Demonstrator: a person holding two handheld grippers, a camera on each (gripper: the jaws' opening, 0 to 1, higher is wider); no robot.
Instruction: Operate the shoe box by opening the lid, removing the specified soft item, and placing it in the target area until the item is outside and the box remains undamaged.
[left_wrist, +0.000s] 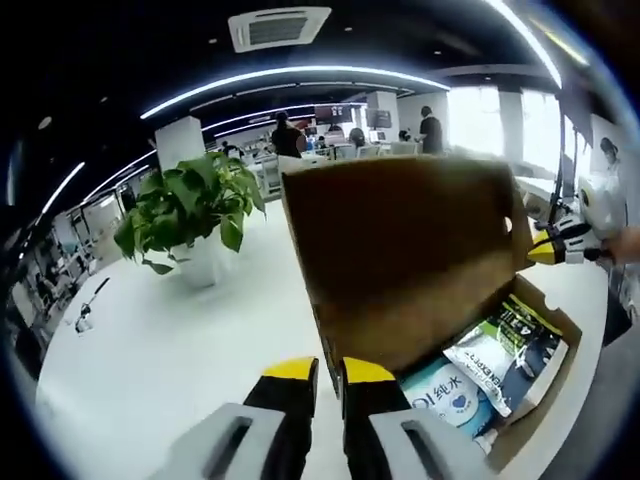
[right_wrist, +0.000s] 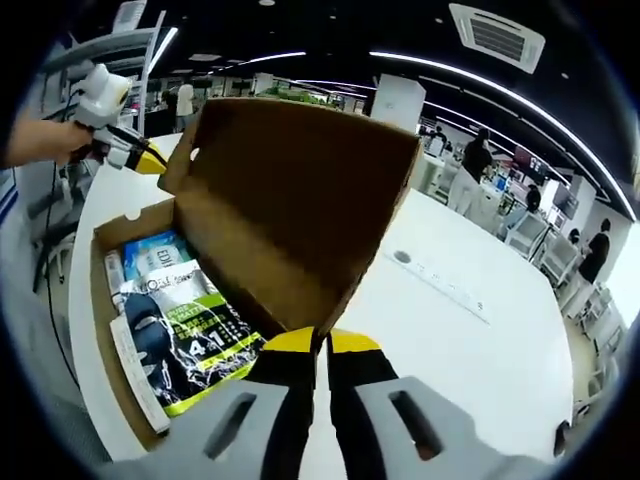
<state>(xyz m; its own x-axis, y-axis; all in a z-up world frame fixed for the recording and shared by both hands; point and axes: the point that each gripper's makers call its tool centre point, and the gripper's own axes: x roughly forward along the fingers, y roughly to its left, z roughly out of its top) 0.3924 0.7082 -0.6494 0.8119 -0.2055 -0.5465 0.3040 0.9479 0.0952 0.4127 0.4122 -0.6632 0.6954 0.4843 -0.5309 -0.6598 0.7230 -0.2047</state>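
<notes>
A brown cardboard shoe box (left_wrist: 545, 375) is seen standing on a white counter (left_wrist: 170, 350), its lid (left_wrist: 400, 250) raised upright along the box's far long edge. The inner face of the lid is plain brown, with a small cut-out near one corner. Soft packets are lying flat inside the box: a white and blue pack (left_wrist: 445, 395) printed with blue characters, and a dark pouch (left_wrist: 520, 350) with white, grey and lime-green print.

In the left gripper view, the left claw (left_wrist: 330, 372) is pressed together on the lower corner of the lid, the yellow tips nearly touching with the cardboard edge between them. The right claw (left_wrist: 545, 247) is seen at the lid's opposite corner, held by a hand.

In the right gripper view, the right claw (right_wrist: 322, 345) is likewise closed on the lid's (right_wrist: 300, 190) near corner, and the same packets are shown in the shoe box (right_wrist: 100, 330), the dark pouch (right_wrist: 185, 340) nearest and the blue-and-white pack (right_wrist: 160, 255) beyond it. The left claw (right_wrist: 150, 158) is seen at the lid's far corner.

A potted plant (left_wrist: 190, 215) is standing on the counter, well apart from the box.
</notes>
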